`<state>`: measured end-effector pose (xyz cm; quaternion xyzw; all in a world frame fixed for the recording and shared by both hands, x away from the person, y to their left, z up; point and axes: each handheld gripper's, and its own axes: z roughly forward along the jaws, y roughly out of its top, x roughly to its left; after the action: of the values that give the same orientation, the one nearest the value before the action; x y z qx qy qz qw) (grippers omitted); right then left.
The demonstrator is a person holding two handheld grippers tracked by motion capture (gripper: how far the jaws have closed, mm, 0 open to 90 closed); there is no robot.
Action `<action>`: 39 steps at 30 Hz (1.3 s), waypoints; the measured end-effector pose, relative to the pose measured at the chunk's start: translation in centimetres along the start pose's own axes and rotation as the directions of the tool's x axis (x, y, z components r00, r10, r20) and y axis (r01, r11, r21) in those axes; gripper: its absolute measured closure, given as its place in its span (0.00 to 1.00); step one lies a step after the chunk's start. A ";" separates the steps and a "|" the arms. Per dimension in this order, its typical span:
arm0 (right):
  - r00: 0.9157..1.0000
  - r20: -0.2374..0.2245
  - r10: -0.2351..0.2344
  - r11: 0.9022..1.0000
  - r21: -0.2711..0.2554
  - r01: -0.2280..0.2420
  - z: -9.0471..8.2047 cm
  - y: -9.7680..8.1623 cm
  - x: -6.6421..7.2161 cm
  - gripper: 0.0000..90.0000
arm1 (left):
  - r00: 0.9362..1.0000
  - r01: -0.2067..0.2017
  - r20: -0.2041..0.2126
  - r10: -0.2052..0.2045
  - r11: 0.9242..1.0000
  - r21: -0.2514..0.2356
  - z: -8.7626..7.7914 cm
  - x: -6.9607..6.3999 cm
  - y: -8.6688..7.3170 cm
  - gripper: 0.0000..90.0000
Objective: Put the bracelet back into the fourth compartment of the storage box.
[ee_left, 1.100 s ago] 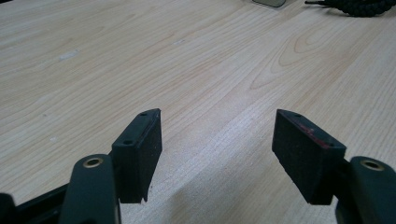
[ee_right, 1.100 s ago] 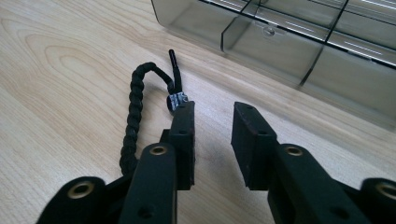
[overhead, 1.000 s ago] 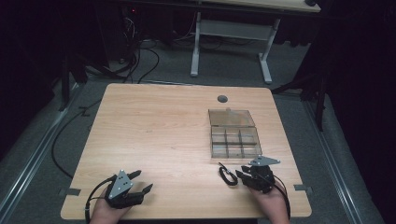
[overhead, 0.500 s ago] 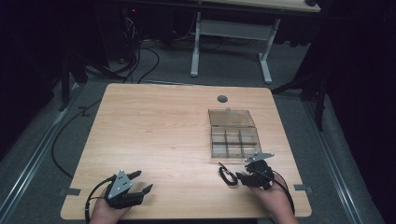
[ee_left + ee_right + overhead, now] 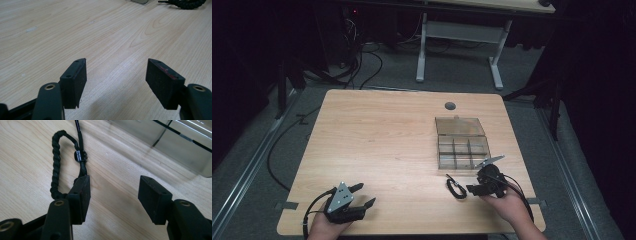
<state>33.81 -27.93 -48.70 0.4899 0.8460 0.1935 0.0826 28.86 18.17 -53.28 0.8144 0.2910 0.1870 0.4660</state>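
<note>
1. My right fingers (image 5: 113, 200) have just been opening; they stand wide with nothing between, beside the braided cord loop (image 5: 56, 167), likely to release it.
2. The cord lies on the surface (image 5: 377, 145), near the clear compartment box (image 5: 462, 145).
3. My left fingers (image 5: 116, 82) rest wide open, empty.

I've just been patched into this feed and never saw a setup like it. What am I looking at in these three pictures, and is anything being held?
A person sits at a wooden table, a hand-held gripper in each hand. The high view looks down from above: the left hand-held gripper at the left, the right hand-held gripper at the right. The other two pictures come from cameras riding on each gripper, looking along its black jaws. On the table lie a black braided cord and a clear compartment box with its lid open. Nothing is held: the right jaws have just been opening, the cord lying outside them.
</note>
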 end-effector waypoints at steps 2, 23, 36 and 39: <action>1.000 0.010 -0.006 1.000 0.011 0.006 0.0 0.1 0.0 0.48 | 1.000 0.000 0.002 0.000 1.000 0.000 0.0 0.0 0.0 0.37; 0.999 -0.022 -0.036 0.982 0.185 0.040 -0.7 1.5 0.0 0.44 | 1.000 -0.007 0.010 0.007 1.000 0.009 0.0 0.0 0.0 0.37; 0.997 -0.024 -0.074 0.967 0.244 0.078 -1.0 2.3 0.8 0.41 | 1.000 -0.005 0.018 0.005 1.000 0.007 0.0 0.0 0.0 0.37; 0.996 -0.030 -0.079 0.965 0.250 0.084 -1.0 2.4 0.9 0.41 | 1.000 -0.005 0.018 0.005 1.000 0.008 0.0 0.0 0.0 0.37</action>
<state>34.93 -26.36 -46.81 0.4592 0.8839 0.0862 0.0198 28.89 18.12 -53.28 0.8186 0.2854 0.1798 0.4649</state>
